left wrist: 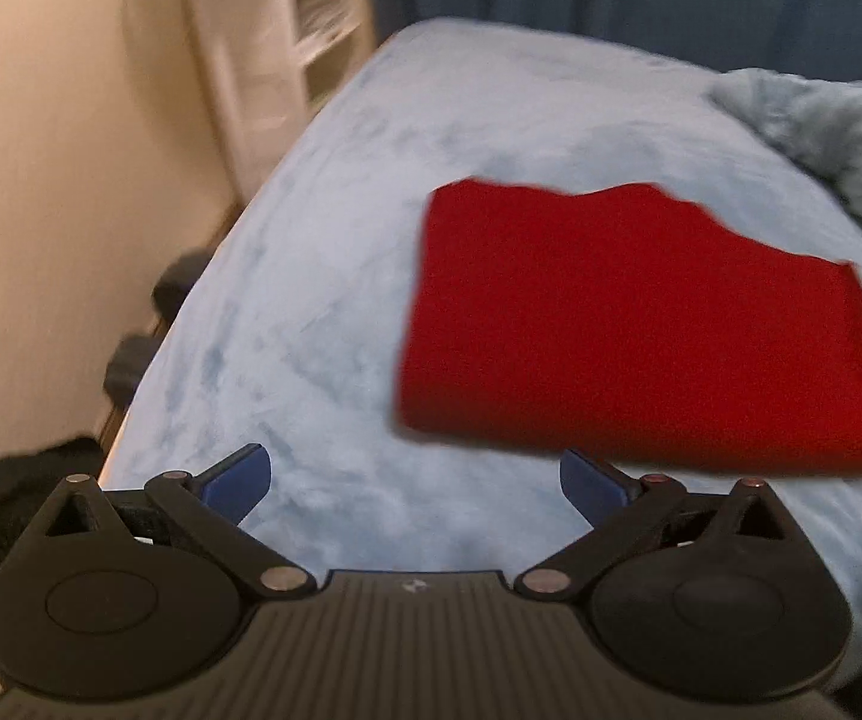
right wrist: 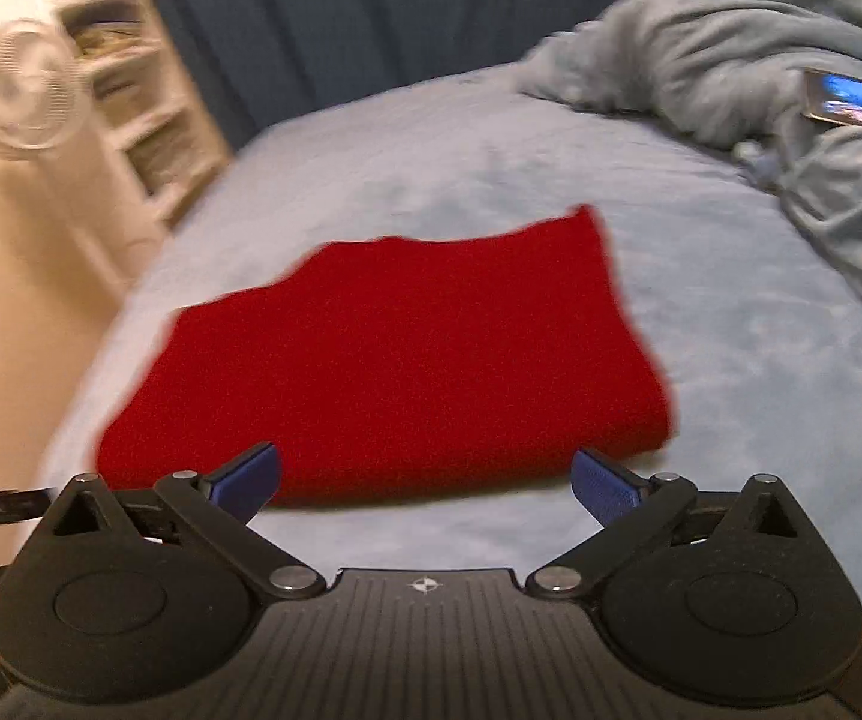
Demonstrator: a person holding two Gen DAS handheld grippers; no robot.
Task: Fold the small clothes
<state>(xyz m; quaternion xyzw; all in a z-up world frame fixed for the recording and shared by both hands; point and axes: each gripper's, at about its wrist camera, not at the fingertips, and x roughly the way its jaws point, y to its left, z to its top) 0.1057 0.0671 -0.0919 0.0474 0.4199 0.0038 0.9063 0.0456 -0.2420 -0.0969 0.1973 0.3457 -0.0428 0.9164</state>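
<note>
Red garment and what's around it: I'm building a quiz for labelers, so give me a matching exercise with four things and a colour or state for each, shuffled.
Things:
1. red garment
2. bed sheet
3. phone
4. right tongs

States:
A. screen lit, resting on the crumpled blanket
B. open, holding nothing
C. folded, lying flat
D. light blue, spread under the garment

Pairs: 1-C, 2-D, 3-A, 4-B

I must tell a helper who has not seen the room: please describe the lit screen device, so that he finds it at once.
Start from the light blue bed with the folded red garment lying flat on it. Behind the garment, to the right in the right wrist view, a grey-blue blanket is heaped. The device lies on that heap, the only hard, flat, glowing thing among soft cloth.
</note>
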